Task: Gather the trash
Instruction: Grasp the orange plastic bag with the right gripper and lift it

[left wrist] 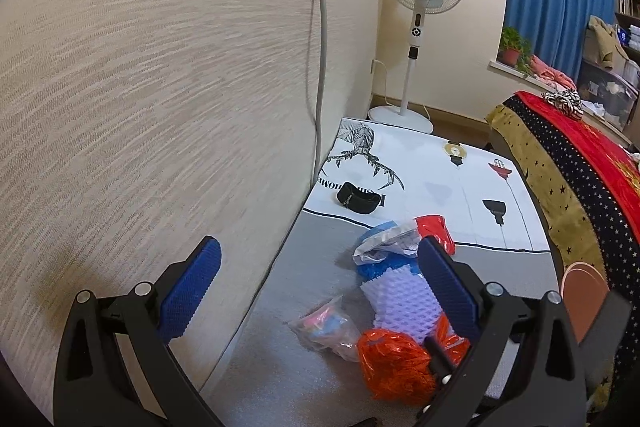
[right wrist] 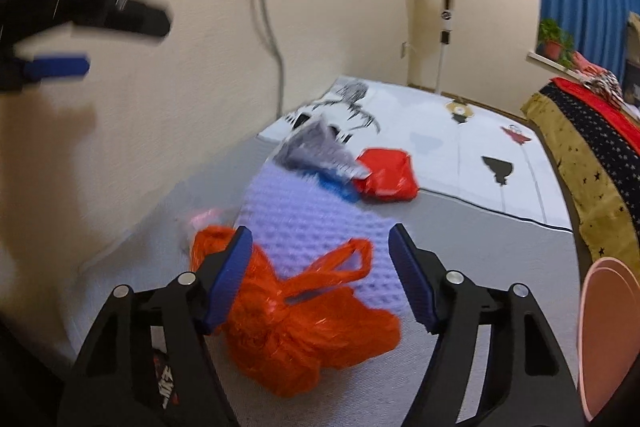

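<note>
Right wrist view showed the right gripper [right wrist: 320,275] with jaws partly open, straddling but not pinching the orange plastic bag [right wrist: 304,331] on the grey floor mat [right wrist: 480,247]; light, crinkly, slippery, it looked best taken at its looped handle.

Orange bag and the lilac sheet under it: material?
Orange bag: thin plastic film by the look, glossy and crumpled, with loop handles. Lilac sheet: probably soft foam or padded wrap, matte with a regular dimpled grid; the blur leaves it open.
</note>
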Demonstrator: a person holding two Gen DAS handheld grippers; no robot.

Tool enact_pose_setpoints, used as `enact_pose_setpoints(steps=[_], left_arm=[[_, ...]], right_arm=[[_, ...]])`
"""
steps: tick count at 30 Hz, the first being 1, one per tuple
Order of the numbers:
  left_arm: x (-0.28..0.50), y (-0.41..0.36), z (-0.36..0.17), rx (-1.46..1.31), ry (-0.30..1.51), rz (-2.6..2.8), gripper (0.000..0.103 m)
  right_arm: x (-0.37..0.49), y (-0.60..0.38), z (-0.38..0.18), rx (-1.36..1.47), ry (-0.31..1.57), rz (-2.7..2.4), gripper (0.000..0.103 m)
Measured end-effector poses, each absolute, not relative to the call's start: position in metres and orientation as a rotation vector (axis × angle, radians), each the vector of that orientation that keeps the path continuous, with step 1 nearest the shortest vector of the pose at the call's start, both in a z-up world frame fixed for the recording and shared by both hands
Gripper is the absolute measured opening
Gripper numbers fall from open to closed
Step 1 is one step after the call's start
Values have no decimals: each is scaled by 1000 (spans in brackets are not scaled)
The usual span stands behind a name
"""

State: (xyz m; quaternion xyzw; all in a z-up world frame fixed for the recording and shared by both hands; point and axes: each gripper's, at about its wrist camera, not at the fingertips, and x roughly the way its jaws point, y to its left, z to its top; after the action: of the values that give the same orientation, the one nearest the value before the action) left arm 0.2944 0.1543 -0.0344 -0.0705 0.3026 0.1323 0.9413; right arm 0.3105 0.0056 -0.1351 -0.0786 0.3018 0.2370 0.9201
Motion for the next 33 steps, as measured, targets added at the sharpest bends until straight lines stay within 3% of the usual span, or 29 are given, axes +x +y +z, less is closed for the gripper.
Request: enact_pose_setpoints(steps=[5, 7, 9, 23, 26, 28, 29, 30, 33], left_arm=[[294, 154, -34, -139, 617, 264, 96], [295, 154, -34, -140, 618, 265, 96], [294, 154, -34, -143, 620, 264, 96], [295, 157, -34, -145, 617, 279, 96], [296, 157, -34, -151, 620, 282, 96], [297, 158, -35, -156, 620, 280, 96], [296, 157, -35, -155, 619, 279, 96], [296, 157, -35, -152, 618, 280, 96], [296, 156, -35, -147, 619, 280, 96]], right_arm=[[309, 14, -153, -215, 638, 533, 42], [311, 15, -156, -215, 649, 541, 15], [312, 16, -159, -224, 659, 549, 0], [317, -10, -129, -138, 598, 519, 0], [319, -16, -132, -145, 635, 502, 13], [317, -19, -136, -161, 644, 491, 47], [315, -19, -137, -171, 636, 476, 55], [313, -20, -138, -177, 631, 468, 60], [313, -16, -146, -196, 649, 479, 63]])
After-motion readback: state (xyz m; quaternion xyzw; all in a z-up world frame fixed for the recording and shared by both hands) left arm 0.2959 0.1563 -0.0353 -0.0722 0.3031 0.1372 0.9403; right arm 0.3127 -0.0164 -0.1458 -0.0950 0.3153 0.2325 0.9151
